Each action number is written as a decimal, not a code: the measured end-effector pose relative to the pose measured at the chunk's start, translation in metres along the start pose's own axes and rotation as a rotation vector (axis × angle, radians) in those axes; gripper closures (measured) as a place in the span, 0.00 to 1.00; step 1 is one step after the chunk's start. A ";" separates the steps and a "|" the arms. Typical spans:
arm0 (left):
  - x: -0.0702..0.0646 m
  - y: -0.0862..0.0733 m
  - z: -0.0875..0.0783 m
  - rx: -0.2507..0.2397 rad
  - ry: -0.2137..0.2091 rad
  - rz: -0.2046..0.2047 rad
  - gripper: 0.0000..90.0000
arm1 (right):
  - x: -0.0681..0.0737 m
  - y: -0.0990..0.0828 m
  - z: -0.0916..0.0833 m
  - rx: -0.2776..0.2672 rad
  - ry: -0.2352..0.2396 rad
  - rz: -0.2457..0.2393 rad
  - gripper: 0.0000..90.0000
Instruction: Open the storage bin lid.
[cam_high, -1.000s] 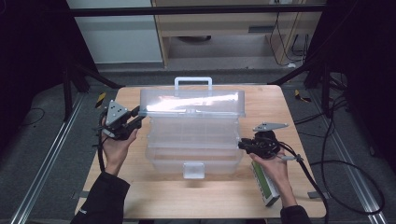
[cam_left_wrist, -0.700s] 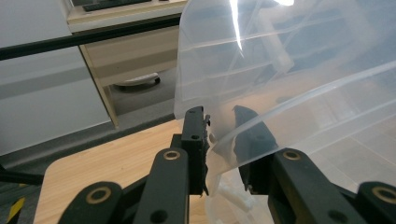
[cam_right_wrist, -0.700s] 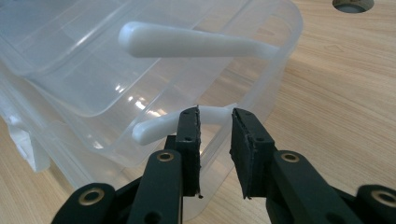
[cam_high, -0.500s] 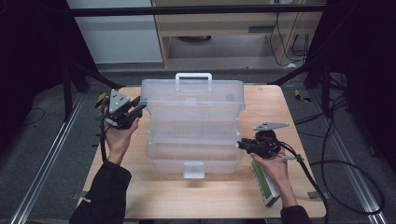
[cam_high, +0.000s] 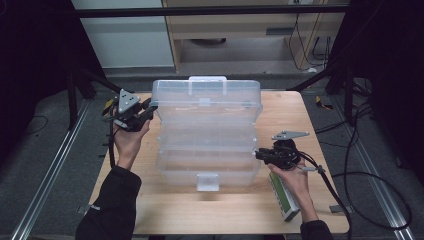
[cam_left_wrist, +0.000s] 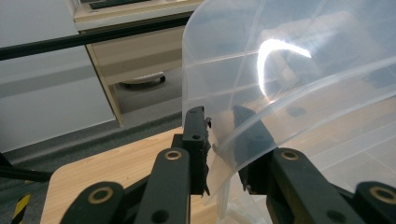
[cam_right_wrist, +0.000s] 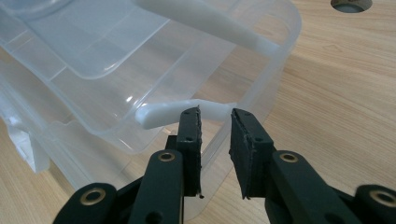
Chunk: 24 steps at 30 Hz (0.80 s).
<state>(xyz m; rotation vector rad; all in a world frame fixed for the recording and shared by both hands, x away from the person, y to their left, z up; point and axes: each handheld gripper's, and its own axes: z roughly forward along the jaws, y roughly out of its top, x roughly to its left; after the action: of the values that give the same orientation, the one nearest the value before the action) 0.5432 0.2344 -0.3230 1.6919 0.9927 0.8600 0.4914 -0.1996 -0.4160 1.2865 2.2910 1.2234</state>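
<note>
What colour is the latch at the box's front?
White, opaque against the clear box; the latch shows best in the high view.

place: lab | signs: dark frame rails, trailing cables, lone wooden table

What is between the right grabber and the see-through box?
Nothing visible. The right gripper is already at the clear plastic box, its jaws astride the box's edge by a white link arm, above bare wooden table.

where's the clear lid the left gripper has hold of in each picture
High view: the clear lid is upper centre, over the box's far tiers.
Left gripper view: its edge fills the upper right, running down between the jaws.
Right gripper view: I can't tell it from the trays.
Shared landmark: wooden table.
</note>
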 end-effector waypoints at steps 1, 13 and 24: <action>0.000 0.001 0.001 0.000 0.004 0.000 0.83 | 0.000 0.000 0.000 -0.002 -0.001 -0.003 0.82; 0.002 0.010 0.012 0.010 0.029 0.019 0.83 | 0.001 0.000 0.000 -0.009 -0.004 -0.004 0.82; 0.005 0.018 0.024 0.025 0.047 0.009 0.84 | 0.001 0.000 0.000 -0.009 -0.003 -0.004 0.82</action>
<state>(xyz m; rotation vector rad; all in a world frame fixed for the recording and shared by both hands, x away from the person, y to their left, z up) 0.5704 0.2260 -0.3124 1.7054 1.0322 0.9000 0.4910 -0.1990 -0.4164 1.2789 2.2819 1.2283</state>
